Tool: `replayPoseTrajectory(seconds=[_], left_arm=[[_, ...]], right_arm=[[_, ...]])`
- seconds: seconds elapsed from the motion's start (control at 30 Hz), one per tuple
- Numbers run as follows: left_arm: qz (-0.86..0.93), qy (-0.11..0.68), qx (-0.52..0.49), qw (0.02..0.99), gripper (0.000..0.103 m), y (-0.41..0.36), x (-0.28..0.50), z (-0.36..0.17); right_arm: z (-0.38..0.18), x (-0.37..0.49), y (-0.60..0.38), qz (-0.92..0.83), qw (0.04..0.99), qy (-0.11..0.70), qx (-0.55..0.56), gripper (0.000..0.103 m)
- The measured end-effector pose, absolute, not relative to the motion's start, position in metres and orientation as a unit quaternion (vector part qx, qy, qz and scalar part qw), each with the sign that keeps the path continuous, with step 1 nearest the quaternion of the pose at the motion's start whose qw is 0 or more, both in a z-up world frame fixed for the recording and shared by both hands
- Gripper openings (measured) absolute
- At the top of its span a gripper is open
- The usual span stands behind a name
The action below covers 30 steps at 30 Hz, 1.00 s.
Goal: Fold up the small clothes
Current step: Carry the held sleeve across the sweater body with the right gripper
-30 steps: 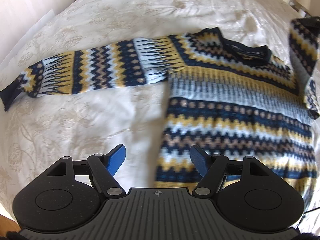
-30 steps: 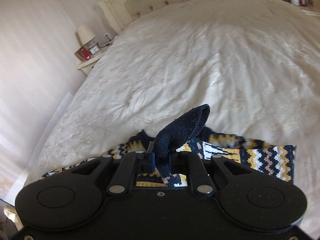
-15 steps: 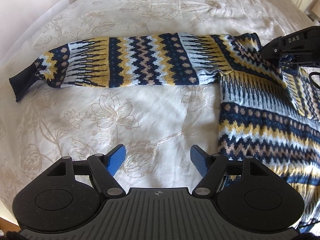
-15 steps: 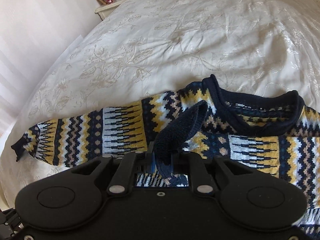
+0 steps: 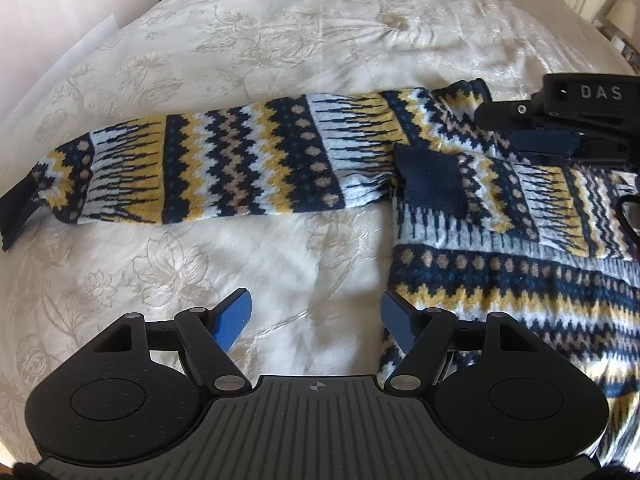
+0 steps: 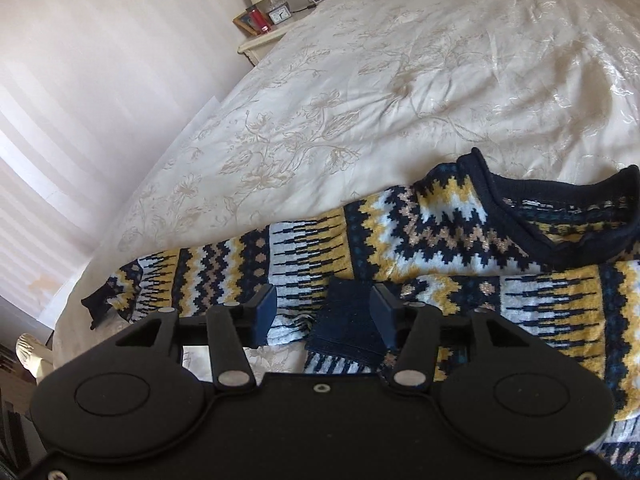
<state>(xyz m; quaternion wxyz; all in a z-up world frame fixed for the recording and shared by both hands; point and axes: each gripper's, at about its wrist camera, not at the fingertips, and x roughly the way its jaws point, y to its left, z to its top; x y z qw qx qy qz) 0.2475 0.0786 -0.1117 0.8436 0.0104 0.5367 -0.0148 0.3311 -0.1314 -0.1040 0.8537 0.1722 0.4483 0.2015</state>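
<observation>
Left wrist view, from left to right: the sweater's outstretched sleeve (image 5: 208, 172) lies flat on the cream floral bedspread (image 5: 280, 32), its navy cuff (image 5: 16, 212) at the far left near the bed's edge. Nearer the camera, the left gripper (image 5: 316, 316) hovers over bare bedspread with its blue fingers spread wide and nothing between them. To its right lies the patterned sweater (image 5: 500, 280), body spread flat; the other sleeve is folded across the chest, its navy cuff (image 5: 434, 184) resting near the armpit of the outstretched sleeve. At the far right the right gripper (image 5: 540, 142) hangs just above that folded sleeve.

Right wrist view: a nightstand (image 6: 260, 44) with lamp, clock and picture frame stands at the upper left beside the bed. The right gripper (image 6: 323, 312) is released, fingers parted, with the folded sleeve's cuff (image 6: 344, 332) lying loose on the sweater between and below them; the navy neckline (image 6: 560, 220) shows at right.

Judged step: one sleeve is folded in; the outstretched sleeve is next. To do it well, the left gripper should pinch the far cuff through both layers, lift only enough to clear the knit, and carry it across so that it lies level over the folded sleeve, with the crease at the shoulder seam. Dragging would likely rumple the body or pull the first sleeve out of place.
</observation>
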Motion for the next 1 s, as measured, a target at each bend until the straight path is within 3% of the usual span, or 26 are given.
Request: replayPoseTrajectory(seconds=[0.1,0.47,0.53,0.87,1.0], left_arm=[[-0.024,0.531,0.017,0.847,0.070,0.065,0.255,-0.111],[-0.072,0.521,0.051,0.849,0.070,-0.005,0.293,-0.124],[-0.076,0.521,0.059,0.848,0.070,-0.018,0.300,-0.128],[-0.053,0.542,0.083,0.835,0.071,-0.041,0.335,-0.172],[-0.043,0.541,0.088,0.835,0.082,-0.040,0.340,-0.186]], right_arm=[[-0.105,0.318,-0.157,0.173,0.859,0.447,0.180,0.065],[-0.131,0.269,-0.259,0.055,0.857,0.487,0.159,0.067],[-0.133,0.267,-0.271,0.044,0.857,0.487,0.164,0.071],[-0.160,0.282,-0.303,0.017,0.850,0.502,0.160,0.072],[-0.176,0.291,-0.311,0.004,0.846,0.514,0.140,0.072]])
